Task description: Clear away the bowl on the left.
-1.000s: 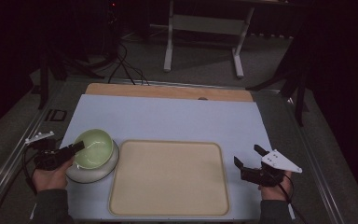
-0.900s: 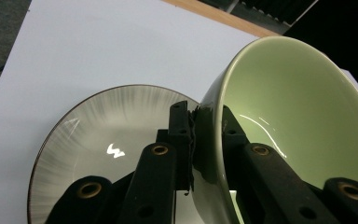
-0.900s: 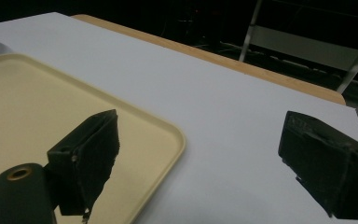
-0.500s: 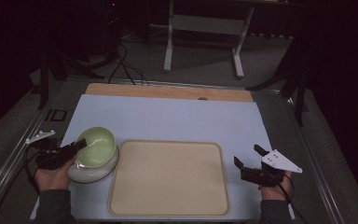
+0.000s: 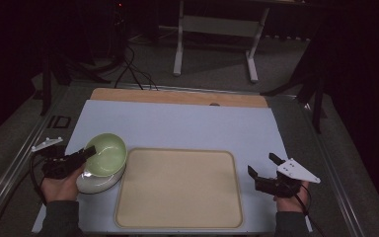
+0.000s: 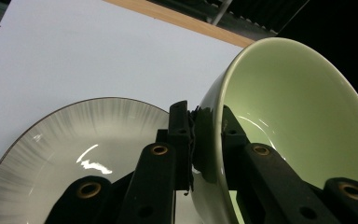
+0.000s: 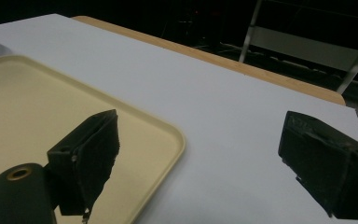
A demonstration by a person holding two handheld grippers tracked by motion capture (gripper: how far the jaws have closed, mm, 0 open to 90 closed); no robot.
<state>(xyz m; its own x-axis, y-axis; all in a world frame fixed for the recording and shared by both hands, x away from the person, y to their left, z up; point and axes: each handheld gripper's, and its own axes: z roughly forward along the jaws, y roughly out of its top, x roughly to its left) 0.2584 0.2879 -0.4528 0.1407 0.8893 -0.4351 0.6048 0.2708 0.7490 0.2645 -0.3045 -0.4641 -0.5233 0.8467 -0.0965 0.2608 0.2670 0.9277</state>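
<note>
Where marked, table edge (image 5: pixel 61 122) reads "ID".

Bowl (image 5: pixel 107 154): pale green, glossy inside and out. Plate (image 6: pixel 74 154) under it: white, fine grey radial streaks toward a thin dark rim line. Tray (image 5: pixel 177 190): plain cream-beige. Table mat (image 5: pixel 177 126): flat pale blue-white; wooden strip (image 5: pixel 177 97) at far edge, light tan. Both grippers' jaws black.

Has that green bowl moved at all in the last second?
Yes. The green bowl, pinched at its rim by the left gripper, has tipped and lifted off the white plate, edging toward the tray.
</note>
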